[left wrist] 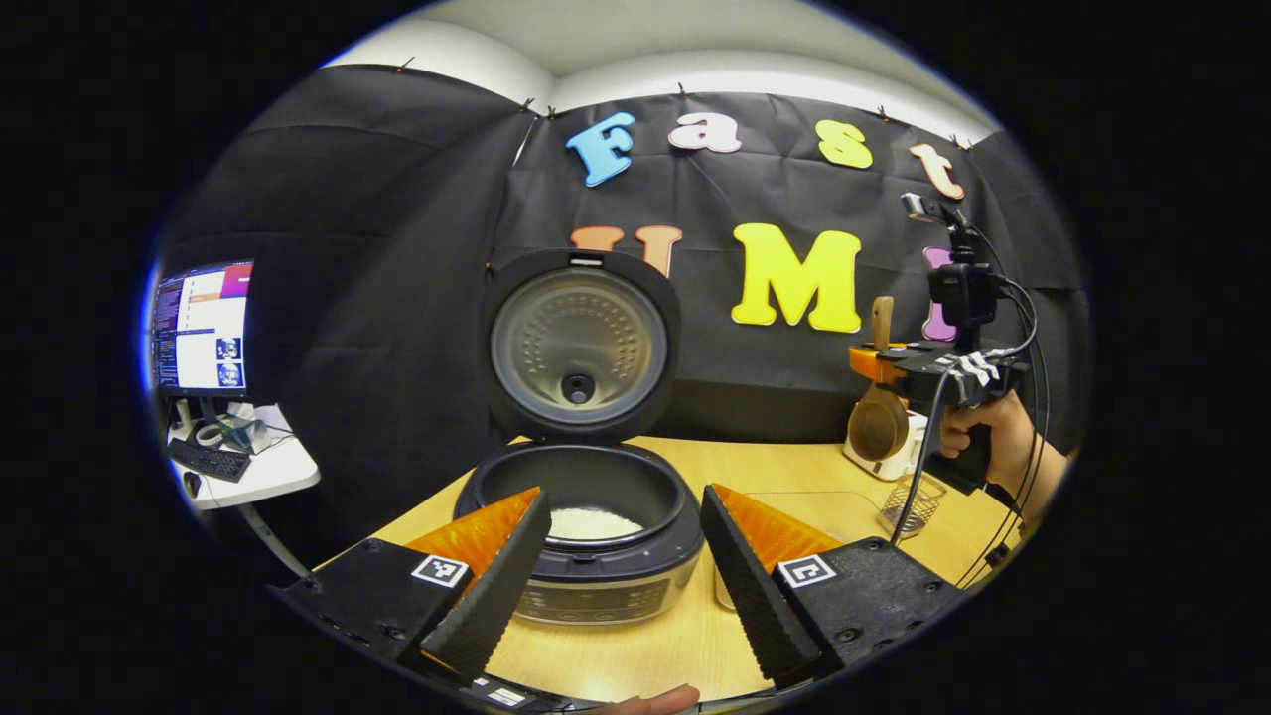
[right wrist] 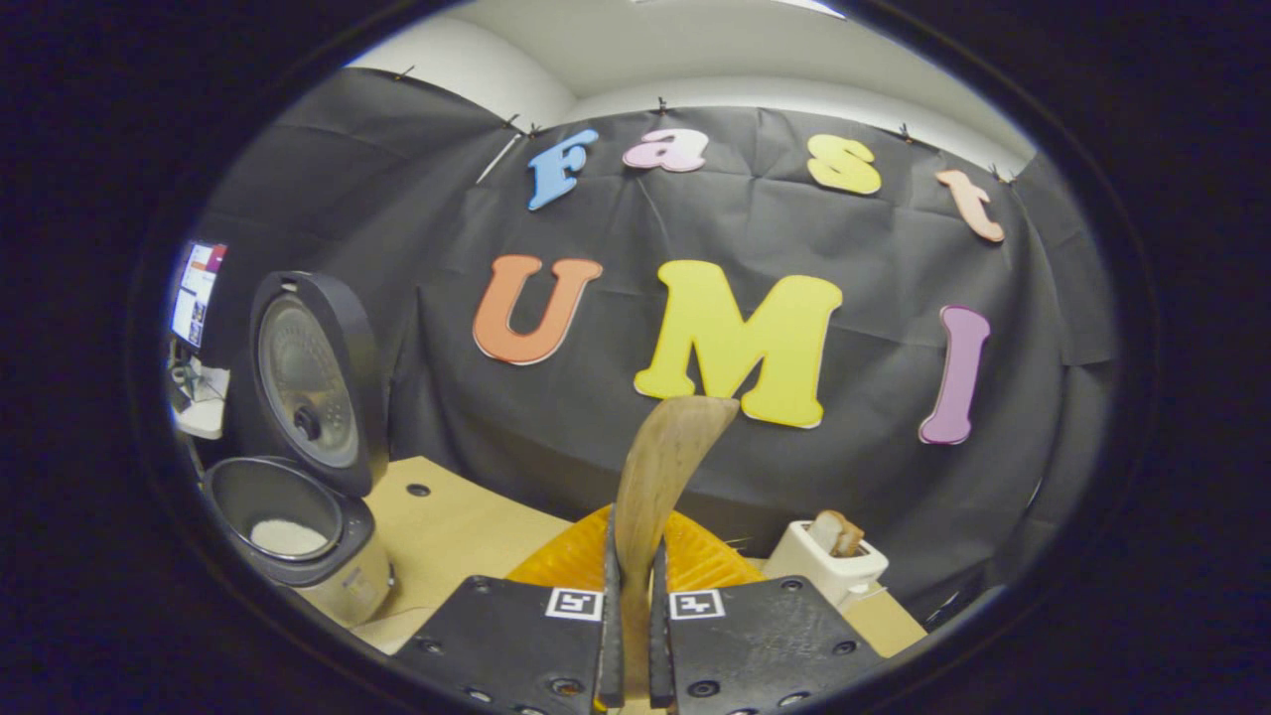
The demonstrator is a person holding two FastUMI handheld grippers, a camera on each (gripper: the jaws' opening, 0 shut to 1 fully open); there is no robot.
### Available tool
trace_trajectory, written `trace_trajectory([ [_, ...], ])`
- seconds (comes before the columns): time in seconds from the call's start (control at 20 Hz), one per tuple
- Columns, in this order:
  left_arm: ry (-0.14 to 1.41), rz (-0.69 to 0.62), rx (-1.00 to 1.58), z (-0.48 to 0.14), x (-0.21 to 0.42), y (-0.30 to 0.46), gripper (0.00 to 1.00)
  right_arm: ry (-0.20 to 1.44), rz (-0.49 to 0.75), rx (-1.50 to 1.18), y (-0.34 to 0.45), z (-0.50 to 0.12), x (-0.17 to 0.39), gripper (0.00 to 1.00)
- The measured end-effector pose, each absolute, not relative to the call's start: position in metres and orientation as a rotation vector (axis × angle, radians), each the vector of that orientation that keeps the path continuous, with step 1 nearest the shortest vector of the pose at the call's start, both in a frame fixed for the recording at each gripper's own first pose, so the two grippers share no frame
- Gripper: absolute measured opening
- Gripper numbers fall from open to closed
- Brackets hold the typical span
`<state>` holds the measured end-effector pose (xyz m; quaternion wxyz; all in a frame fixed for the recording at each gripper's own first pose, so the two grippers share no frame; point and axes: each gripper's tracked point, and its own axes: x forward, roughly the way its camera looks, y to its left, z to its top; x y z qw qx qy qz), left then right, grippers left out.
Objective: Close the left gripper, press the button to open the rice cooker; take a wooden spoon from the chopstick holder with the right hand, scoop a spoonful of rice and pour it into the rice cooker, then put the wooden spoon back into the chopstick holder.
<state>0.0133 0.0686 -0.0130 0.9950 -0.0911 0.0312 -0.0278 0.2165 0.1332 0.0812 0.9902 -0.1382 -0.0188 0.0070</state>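
In the left gripper view, the left gripper [left wrist: 624,561] holds its fingers wide apart and empty before the black round rice cooker [left wrist: 591,526], whose lid stands open on the wooden desk [left wrist: 775,467] with white rice [left wrist: 594,523] inside. In the right gripper view, the right gripper [right wrist: 632,636], right of the cooker, has its fingers pressed on the brown wooden spoon [right wrist: 660,477], its handle pointing up.

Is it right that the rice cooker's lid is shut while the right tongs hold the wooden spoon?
Not quite. The rice cooker has its lid raised, with rice visible in the pot, as the left gripper view shows. The rest holds: the right tongs grip the wooden spoon.
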Motion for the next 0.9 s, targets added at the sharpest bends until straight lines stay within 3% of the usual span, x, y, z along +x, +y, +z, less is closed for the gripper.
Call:
trace_trajectory([
  [0.5,0.046,-0.168,-0.171,-0.005,0.009,-0.001,0.97,0.037,-0.199,-0.159,-0.013,0.034,0.224,0.10],
  [0.9,0.055,-0.165,-0.145,-0.009,0.010,0.001,1.00,0.123,-0.250,-0.064,-0.059,-0.007,0.233,0.11],
])
